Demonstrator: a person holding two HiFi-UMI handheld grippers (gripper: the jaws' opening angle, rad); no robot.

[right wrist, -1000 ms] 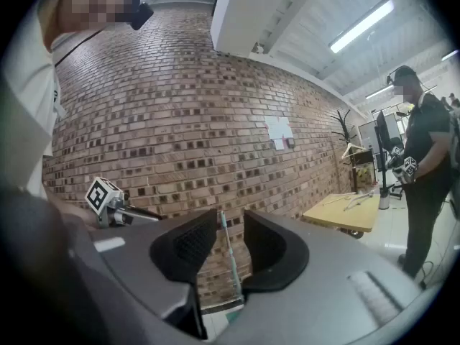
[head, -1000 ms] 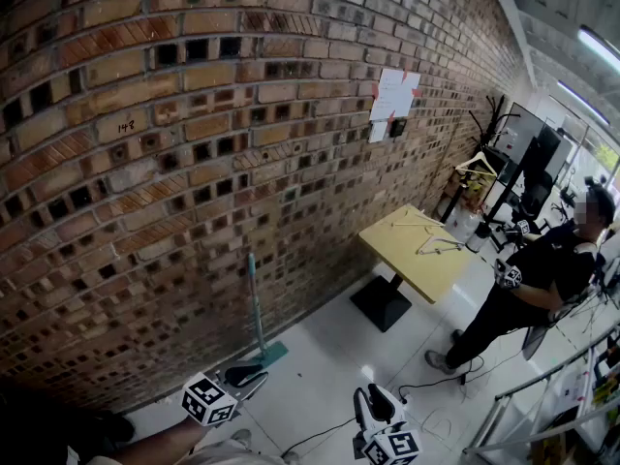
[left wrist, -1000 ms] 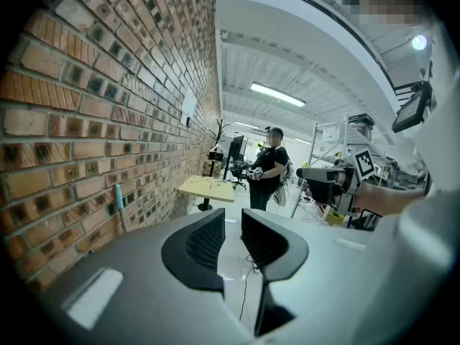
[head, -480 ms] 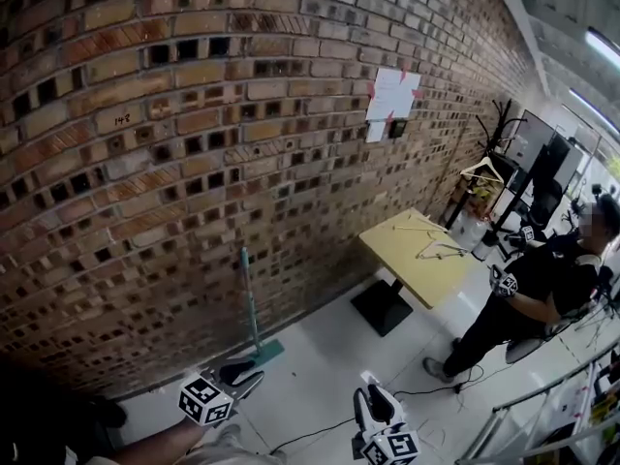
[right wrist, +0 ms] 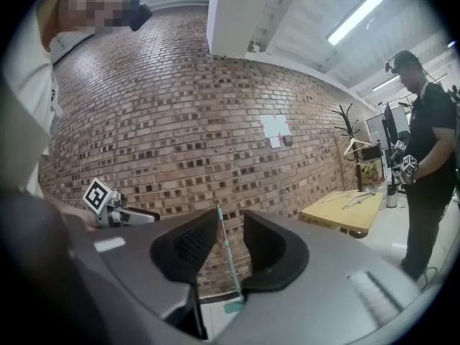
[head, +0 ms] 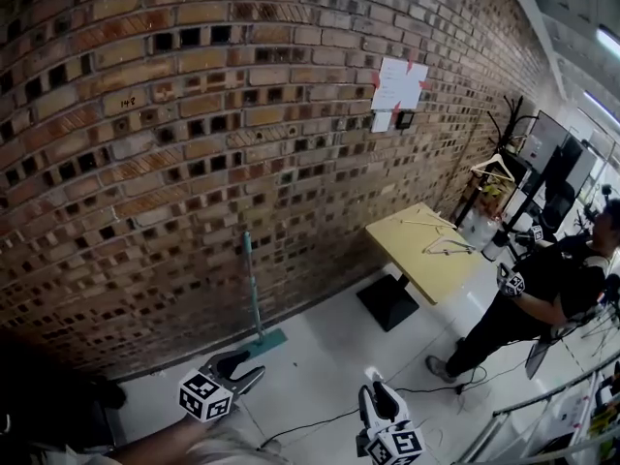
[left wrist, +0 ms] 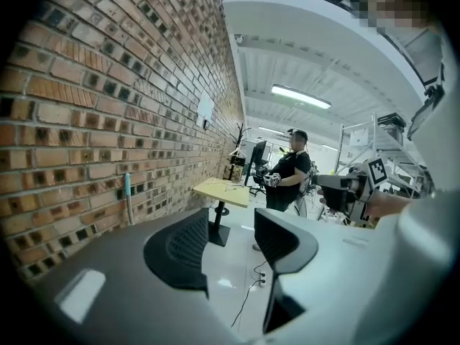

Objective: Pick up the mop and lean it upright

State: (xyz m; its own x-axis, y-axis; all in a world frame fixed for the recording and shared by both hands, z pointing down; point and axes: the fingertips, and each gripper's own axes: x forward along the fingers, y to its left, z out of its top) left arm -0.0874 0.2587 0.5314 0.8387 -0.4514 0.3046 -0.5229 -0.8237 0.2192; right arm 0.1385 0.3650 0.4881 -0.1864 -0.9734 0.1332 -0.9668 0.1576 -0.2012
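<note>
The mop (head: 253, 294), with a slim teal handle and a flat teal head, leans upright against the brick wall (head: 145, 163) at lower centre of the head view. The left gripper (head: 247, 364), lower left, has just been opening its jaws partway and holds nothing. The right gripper (head: 380, 395) has its jaws apart and is empty.

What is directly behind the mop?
The brick wall is right behind the mop, whose handle stands near upright with its head on the floor. Whether the handle's top touches the bricks cannot be told.

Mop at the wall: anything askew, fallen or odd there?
Nothing stands out. The mop leans near upright against the brick wall, its base resting on the floor. Nothing looks spilled or toppled around it.
</note>
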